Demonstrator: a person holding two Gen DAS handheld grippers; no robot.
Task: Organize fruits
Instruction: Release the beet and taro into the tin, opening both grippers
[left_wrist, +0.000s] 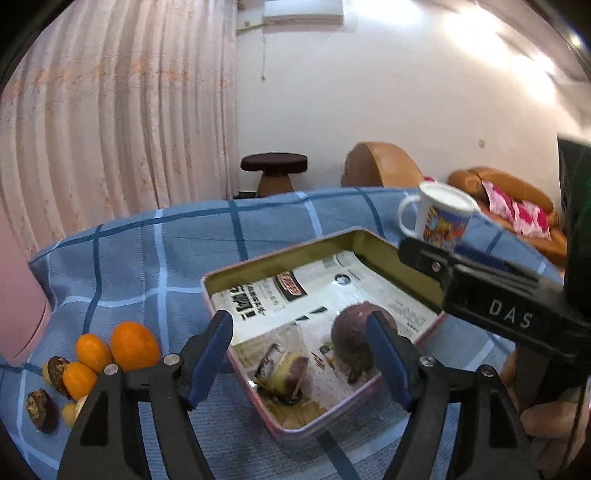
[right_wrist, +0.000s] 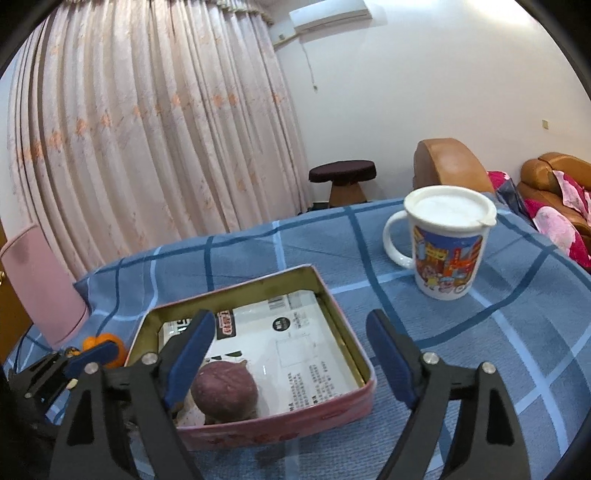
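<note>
Curtained room, checked blue surface (right_wrist: 480, 332). I see both tools, left (left_wrist: 299, 354) and right (right_wrist: 291, 354), apart, gripping nothing; purple fruit (right_wrist: 225, 391) lies in the tin (right_wrist: 280, 421), oranges (left_wrist: 133, 345) half hidden near the left edge.

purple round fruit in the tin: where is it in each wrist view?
Left wrist: purple fruit right of centre, in the tin's near right part, partly behind the left tongs' right finger.
Right wrist: purple fruit lower left of centre, at the tin's near wall, beside the right tongs' left finger.
Shared landmark: lidded cartoon mug beyond the tin.
</note>
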